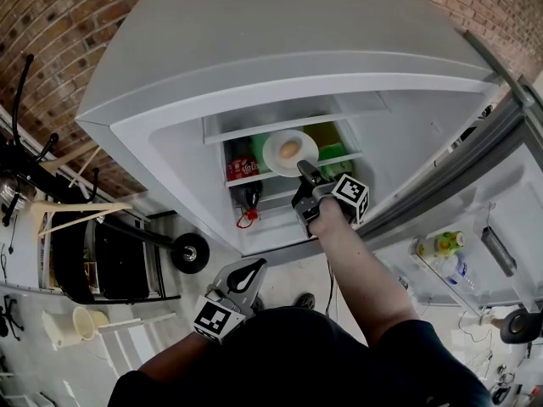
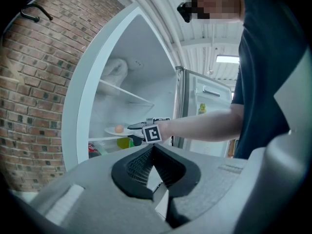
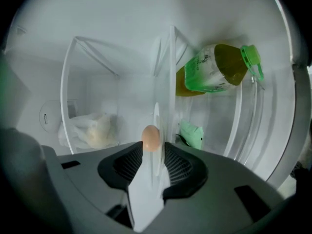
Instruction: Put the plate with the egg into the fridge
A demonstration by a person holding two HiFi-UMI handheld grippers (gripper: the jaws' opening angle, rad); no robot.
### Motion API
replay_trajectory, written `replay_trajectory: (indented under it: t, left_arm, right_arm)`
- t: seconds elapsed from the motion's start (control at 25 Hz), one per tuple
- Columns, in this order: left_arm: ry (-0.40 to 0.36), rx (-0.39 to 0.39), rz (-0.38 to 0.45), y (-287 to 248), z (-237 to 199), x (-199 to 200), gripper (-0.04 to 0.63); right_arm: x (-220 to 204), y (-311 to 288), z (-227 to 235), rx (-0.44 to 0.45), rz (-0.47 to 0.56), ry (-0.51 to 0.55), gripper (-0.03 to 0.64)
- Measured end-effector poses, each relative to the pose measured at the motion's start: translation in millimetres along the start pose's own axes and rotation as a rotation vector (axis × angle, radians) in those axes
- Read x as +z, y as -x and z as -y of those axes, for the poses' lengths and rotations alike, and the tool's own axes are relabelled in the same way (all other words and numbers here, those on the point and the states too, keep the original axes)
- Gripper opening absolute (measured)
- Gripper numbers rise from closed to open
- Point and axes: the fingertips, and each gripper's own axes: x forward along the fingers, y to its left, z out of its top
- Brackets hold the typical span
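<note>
A white plate with a brown egg lies on a glass shelf inside the open fridge. My right gripper reaches into the fridge at the plate's near rim. In the right gripper view the plate appears edge-on between the jaws, which stand apart from it, and the egg sits just beyond them; the right gripper is open. My left gripper hangs low outside the fridge with nothing in it. Seen from its own camera, the left gripper has its jaw tips meeting.
A green-capped bottle lies on the shelf beside the plate, with a green packet and a white bag nearby. A red can and a dark bottle stand lower. The open door holds bottles at right. A cart stands at left.
</note>
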Motion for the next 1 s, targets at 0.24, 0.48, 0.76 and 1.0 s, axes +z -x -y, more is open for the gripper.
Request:
replay_trajectory:
  t: [0.24, 0.48, 0.76, 1.0]
  left_arm:
    - [-0.005, -0.009, -0.009, 1, 1, 1, 0.005]
    - [0.002, -0.026, 0.002, -1, 4, 4, 0.005]
    - [-0.017, -0.058, 0.009, -4, 10, 7, 0.005]
    - [-0.05, -0.097, 0.021, -9, 17, 12, 0.005]
  right_arm:
    - [1, 9, 2, 0.009, 0.013, 0.0, 0.181]
    - [-11, 32, 10, 0.005, -0.006, 0.006, 0.186]
    - [-39, 75, 8, 0.017, -0.05, 0.083, 0.186]
    - [-55, 112, 0, 0.023, -0.082, 0.214, 0.186]
